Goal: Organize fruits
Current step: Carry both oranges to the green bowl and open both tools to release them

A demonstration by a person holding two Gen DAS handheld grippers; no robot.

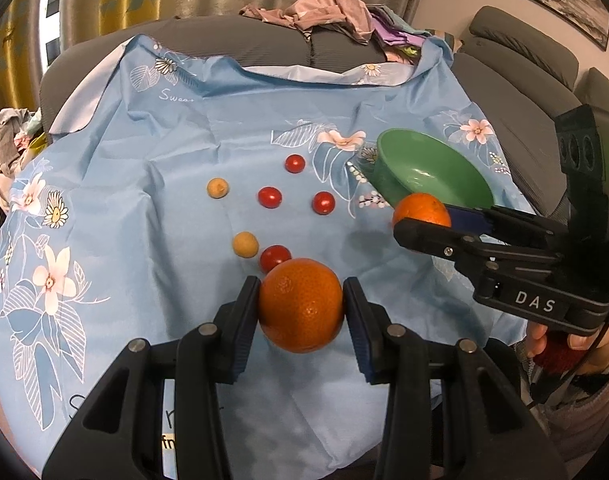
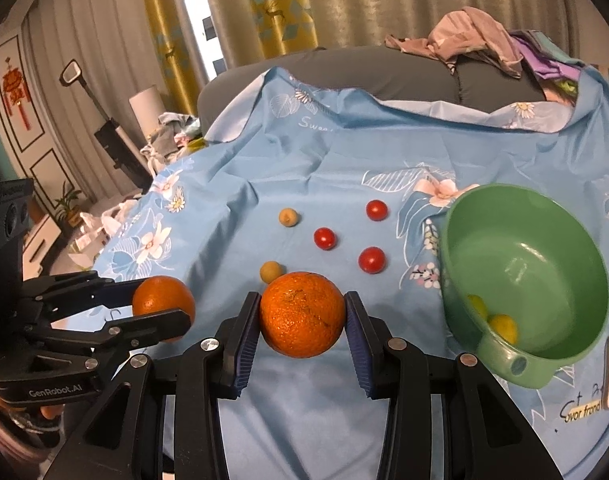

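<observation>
Blue flowery cloth (image 1: 184, 128) holds little fruits beside the green bowl (image 2: 524, 272). Each tool, left tool (image 1: 302, 308) and right tool (image 2: 302, 312), squeezes one orange near the bowl.

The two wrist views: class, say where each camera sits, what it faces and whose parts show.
Left wrist: rides the left gripper, clamping an orange, facing the blue cloth; the right gripper enters from the right.
Right wrist: rides the right gripper, clamping another orange, beside the green bowl; the left gripper shows at left.
Shared: cloth, bowl, cherry tomatoes.
</observation>
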